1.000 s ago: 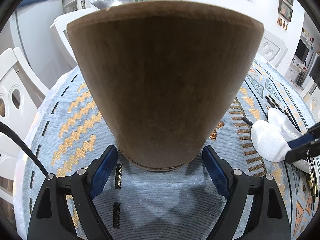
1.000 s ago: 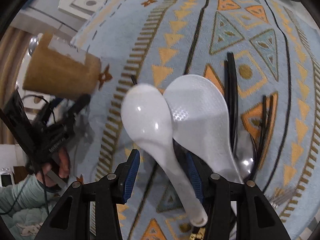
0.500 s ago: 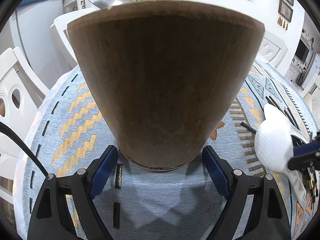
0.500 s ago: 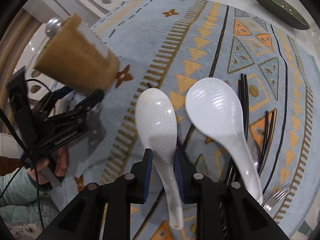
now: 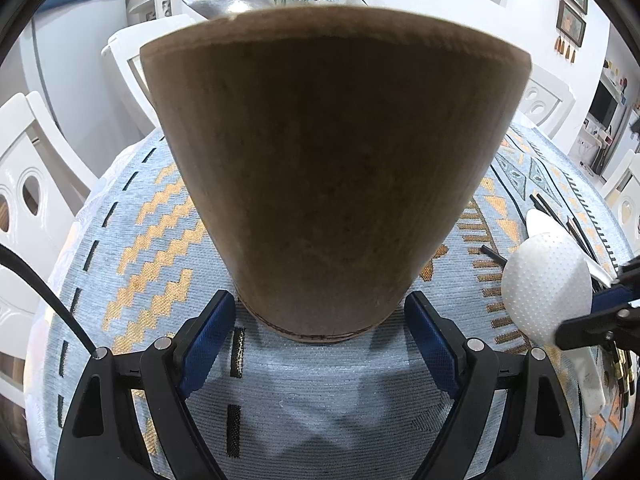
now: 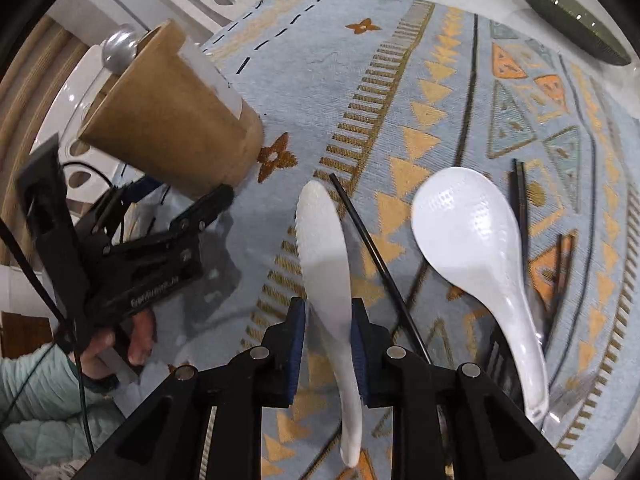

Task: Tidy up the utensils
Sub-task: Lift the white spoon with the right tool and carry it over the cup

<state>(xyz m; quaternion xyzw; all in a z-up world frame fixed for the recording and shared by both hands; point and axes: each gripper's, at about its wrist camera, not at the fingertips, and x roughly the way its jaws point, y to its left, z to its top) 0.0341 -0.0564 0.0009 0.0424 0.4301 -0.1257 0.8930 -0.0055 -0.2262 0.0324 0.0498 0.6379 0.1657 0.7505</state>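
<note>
A tall brown paper cup (image 5: 320, 168) stands on the patterned tablecloth and fills the left wrist view. My left gripper (image 5: 320, 320) is shut on its base, one blue pad against each side. A metal spoon (image 6: 118, 46) sticks out of the cup. My right gripper (image 6: 328, 308) is shut on the handle of a white ceramic spoon (image 6: 320, 232). That spoon is lifted off the cloth and turned on its edge, to the right of the cup. The left wrist view shows the same spoon (image 5: 544, 284) at its right side. A second white spoon (image 6: 468, 232) lies on the cloth.
Black chopsticks (image 6: 520, 200) lie right of the resting spoon, and a single one (image 6: 372, 248) lies under the lifted spoon. A fork (image 6: 576, 396) shows at lower right. A dark green plate (image 6: 572, 16) sits at the far edge. White chairs (image 5: 24, 184) ring the table.
The right gripper shut on the left white spoon, lifted it off the cloth and carried it toward the cup, rolling it onto its edge. The left gripper and cup stayed still.
</note>
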